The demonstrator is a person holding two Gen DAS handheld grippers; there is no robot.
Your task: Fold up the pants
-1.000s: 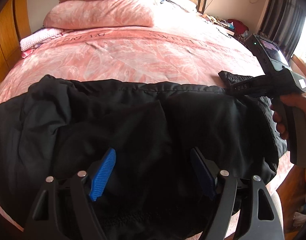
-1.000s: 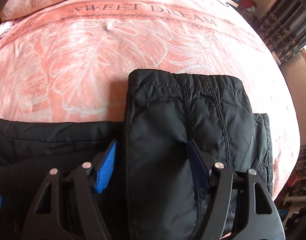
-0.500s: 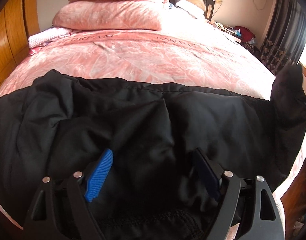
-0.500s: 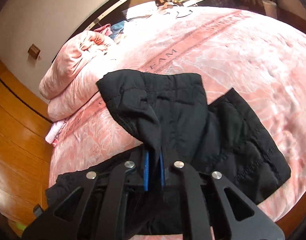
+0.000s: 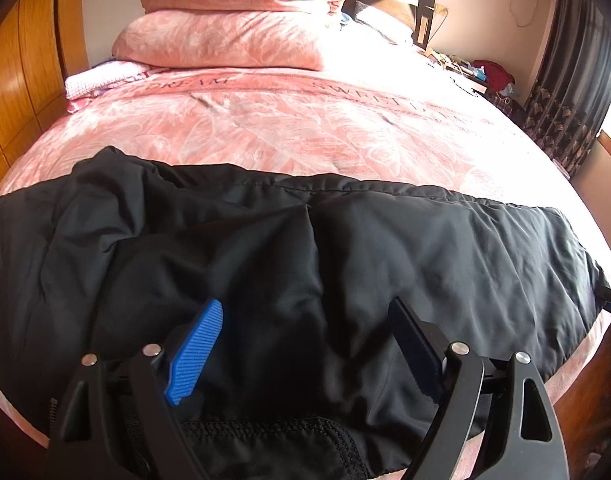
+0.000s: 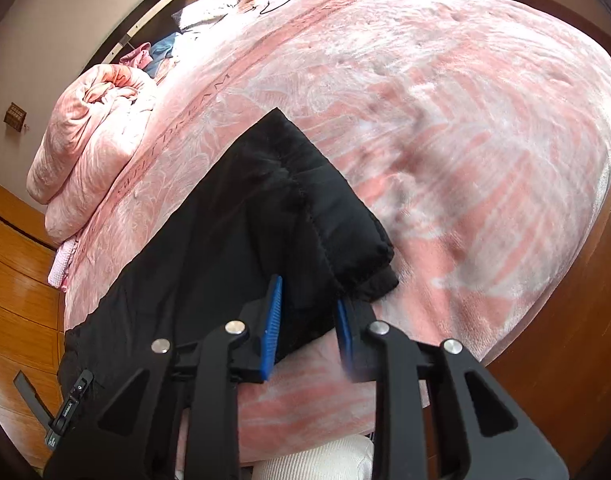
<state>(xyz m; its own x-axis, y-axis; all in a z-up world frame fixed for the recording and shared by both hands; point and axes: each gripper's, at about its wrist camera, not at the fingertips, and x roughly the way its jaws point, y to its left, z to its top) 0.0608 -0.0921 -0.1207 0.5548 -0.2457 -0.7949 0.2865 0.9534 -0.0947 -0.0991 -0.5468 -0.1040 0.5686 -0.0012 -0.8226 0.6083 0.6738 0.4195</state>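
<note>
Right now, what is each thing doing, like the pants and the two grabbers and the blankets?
Black pants: spread across the near edge of the bed, rumpled, not yet folded.
Pant leg end: lying between the right gripper's pads.
Left gripper: open wide over the pants, gripping nothing.
Right gripper: jaws opening, letting the leg end go.
Pink quilts: folded, stacked at the bed's head.
Bedspread: laid flat.

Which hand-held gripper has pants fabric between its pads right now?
The right hand-held gripper: the black pants cuff sits between its opening pads. The left hand-held gripper only hovers over them, wide open.
</note>
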